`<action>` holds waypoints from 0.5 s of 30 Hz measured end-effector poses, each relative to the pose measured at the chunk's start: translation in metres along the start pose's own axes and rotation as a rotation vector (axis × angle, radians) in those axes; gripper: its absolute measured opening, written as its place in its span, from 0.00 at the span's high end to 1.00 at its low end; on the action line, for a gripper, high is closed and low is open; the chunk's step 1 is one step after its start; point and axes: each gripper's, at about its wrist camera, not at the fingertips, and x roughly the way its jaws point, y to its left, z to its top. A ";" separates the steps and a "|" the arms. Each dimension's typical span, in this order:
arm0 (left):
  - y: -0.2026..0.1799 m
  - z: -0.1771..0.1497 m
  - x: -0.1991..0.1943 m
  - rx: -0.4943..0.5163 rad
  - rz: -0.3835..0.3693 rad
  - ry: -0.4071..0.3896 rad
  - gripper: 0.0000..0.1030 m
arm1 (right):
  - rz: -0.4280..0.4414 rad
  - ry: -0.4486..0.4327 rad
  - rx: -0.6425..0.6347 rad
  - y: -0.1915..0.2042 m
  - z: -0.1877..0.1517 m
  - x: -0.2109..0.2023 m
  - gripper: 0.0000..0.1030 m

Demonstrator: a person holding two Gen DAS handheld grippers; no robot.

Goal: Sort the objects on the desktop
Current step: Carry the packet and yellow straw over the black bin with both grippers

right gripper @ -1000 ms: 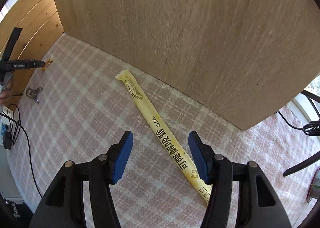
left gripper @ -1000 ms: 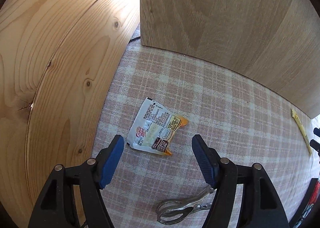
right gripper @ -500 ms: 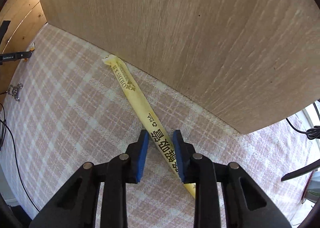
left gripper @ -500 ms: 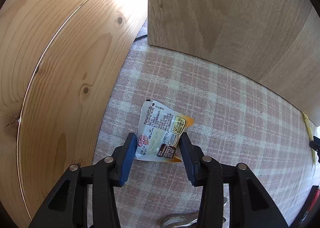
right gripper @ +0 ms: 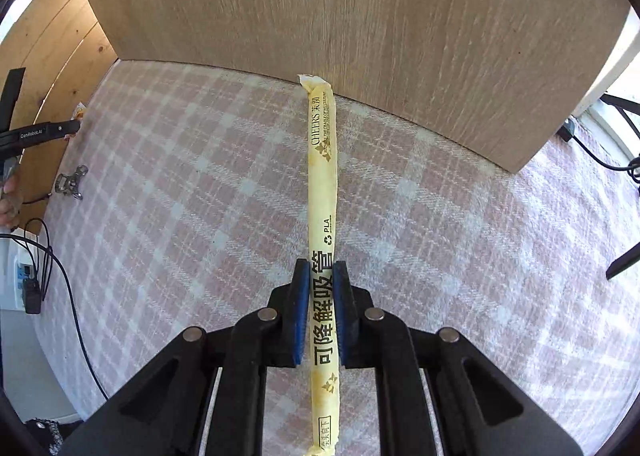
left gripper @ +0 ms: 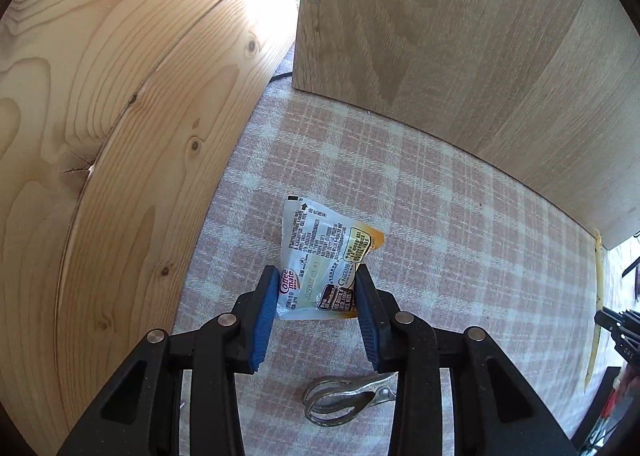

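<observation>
Left claw [left gripper: 316, 292], jaws closing on the Coffee-mate creamer sachet [left gripper: 324, 260], and right claw [right gripper: 321, 288], clamped on the paper-wrapped straw [right gripper: 322, 192], each grip edgewise above the plaid-covered surface [right gripper: 180, 184], presumably for sorting.

One creamer packet [left gripper: 320, 256] lies on the checked surface [left gripper: 460, 256], with one metal clip [left gripper: 348, 402] and one yellow wrapped straw [right gripper: 322, 216]. Two claws are in view, the left claw [left gripper: 316, 296] and the right claw [right gripper: 322, 296]. One tall wooden board [right gripper: 360, 16] stands at the back.
</observation>
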 end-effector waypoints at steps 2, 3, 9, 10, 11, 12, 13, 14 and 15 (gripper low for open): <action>-0.003 -0.007 -0.011 0.008 -0.019 -0.008 0.66 | 0.026 -0.016 0.034 -0.001 -0.005 -0.011 0.89; -0.006 -0.011 -0.016 0.015 -0.022 -0.015 0.66 | 0.037 -0.026 0.045 -0.001 -0.008 -0.018 0.89; -0.046 -0.011 -0.050 0.091 -0.073 -0.057 0.66 | 0.037 -0.069 0.090 -0.003 -0.034 -0.059 0.89; -0.053 -0.015 -0.059 0.109 -0.080 -0.066 0.66 | 0.035 -0.079 0.100 -0.003 -0.039 -0.067 0.89; -0.060 -0.026 -0.067 0.124 -0.085 -0.074 0.66 | 0.034 -0.091 0.111 -0.004 -0.044 -0.075 0.89; -0.067 -0.030 -0.075 0.140 -0.095 -0.081 0.66 | 0.033 -0.105 0.123 -0.006 -0.051 -0.084 0.89; -0.077 -0.028 -0.084 0.163 -0.107 -0.089 0.66 | 0.031 -0.116 0.133 -0.007 -0.057 -0.092 0.89; -0.090 -0.032 -0.095 0.185 -0.114 -0.100 0.66 | 0.027 -0.127 0.143 -0.007 -0.063 -0.101 0.89; -0.099 -0.037 -0.103 0.206 -0.121 -0.111 0.66 | 0.018 -0.140 0.156 -0.009 -0.071 -0.110 0.89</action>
